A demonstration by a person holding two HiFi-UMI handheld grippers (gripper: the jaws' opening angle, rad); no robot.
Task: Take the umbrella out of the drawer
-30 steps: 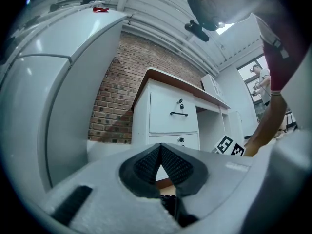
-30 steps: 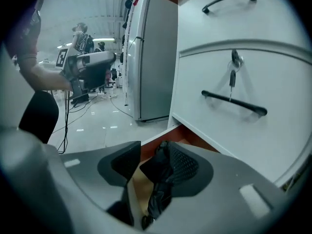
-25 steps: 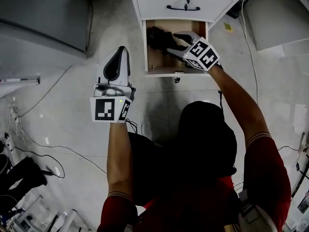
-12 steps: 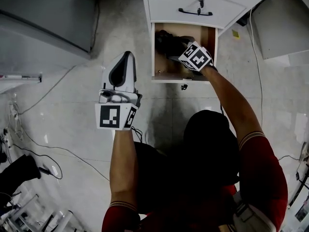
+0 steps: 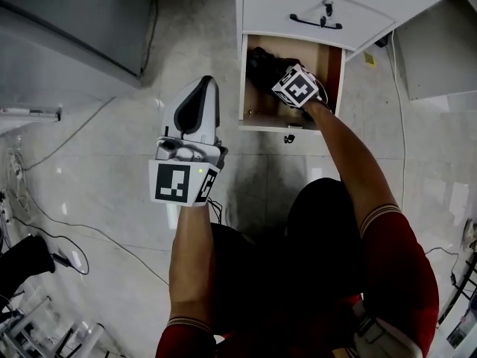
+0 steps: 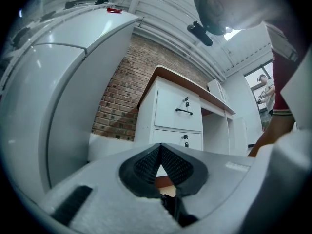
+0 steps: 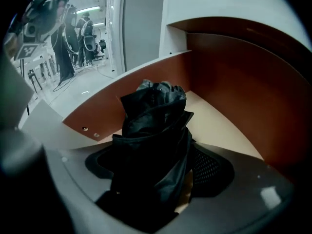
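- Red short sleeves [image 5: 402, 267] sit nearest the camera, with bare forearms reaching out to both tools.
- White-bodied, the left gripper [image 5: 205, 88] hangs over the pale tiled floor [image 5: 97, 162]. Its fingers are closed tip to tip with nothing between them.
- Behind those fingers, its marker cube [image 5: 179, 183] bears bold black-and-white square patterns, with a small green light [image 5: 201, 171] glowing beside them.
- Further out, the right gripper [image 7: 155, 165] points down into the open drawer [image 7: 234, 82]. Its jaws are opening wide, and a second patterned cube [image 5: 298, 86] sits behind them.
- Black and folded, the umbrella [image 7: 153, 121] lies inside the drawer, between the right fingers, and runs on past their tips.
- A strip of tan drawer bottom shows between its cloth and the right-hand pad [image 7: 207, 168], so that pad does not press on it.
- Past the fingertips rise the drawer's brown walls.
- Beyond the open drawer, the white cabinet [image 5: 298, 10] has shut drawers, each with a black handle [image 5: 317, 22] and a small lock.
- Farthest ahead of the left fingers stands a brick wall [image 6: 122, 91].
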